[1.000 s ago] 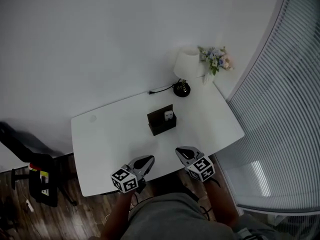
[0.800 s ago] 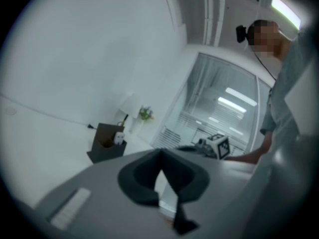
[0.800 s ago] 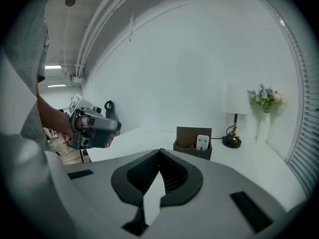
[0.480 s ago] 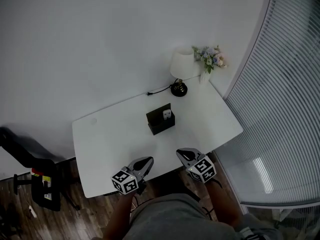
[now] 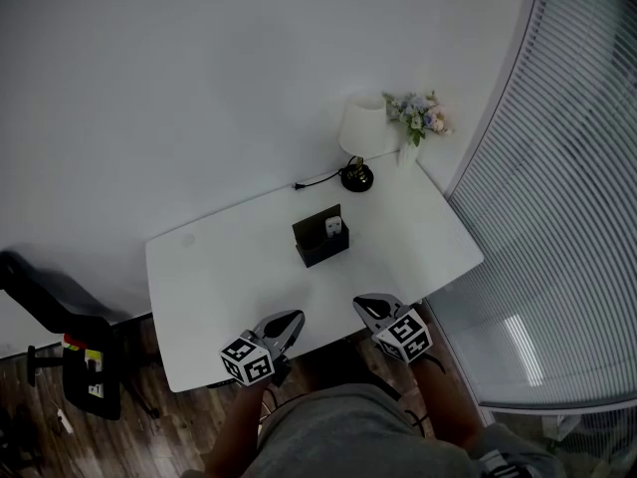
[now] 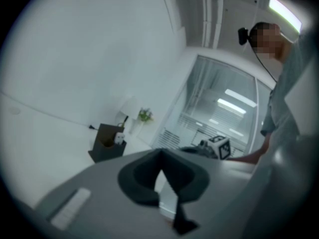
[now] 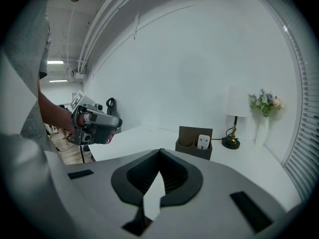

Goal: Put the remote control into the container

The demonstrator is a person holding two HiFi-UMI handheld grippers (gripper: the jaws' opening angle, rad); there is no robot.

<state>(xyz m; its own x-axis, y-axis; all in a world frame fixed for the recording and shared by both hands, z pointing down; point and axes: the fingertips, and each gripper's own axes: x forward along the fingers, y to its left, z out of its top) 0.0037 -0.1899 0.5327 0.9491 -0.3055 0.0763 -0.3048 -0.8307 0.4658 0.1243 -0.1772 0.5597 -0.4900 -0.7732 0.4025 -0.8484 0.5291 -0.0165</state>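
Observation:
A dark brown container [image 5: 318,244] stands near the middle of the white table [image 5: 219,277]. A white remote control [image 5: 333,227] stands upright in its right compartment. The container [image 7: 193,144] and the remote [image 7: 203,141] also show in the right gripper view, well ahead of the jaws. In the left gripper view the container [image 6: 105,143] sits far off with the remote [image 6: 118,139] in it. My left gripper [image 5: 295,318] and right gripper [image 5: 364,305] hover at the table's front edge, both shut and empty.
A table lamp [image 5: 358,142] with a black cord and a vase of flowers [image 5: 418,114] stand at the table's far right corner. Window blinds [image 5: 557,217] curve along the right. A black chair [image 5: 70,357] sits on the wood floor to the left.
The head view has shifted slightly. Both grippers stay shut near the table's front edge, and the remote stays in the container.

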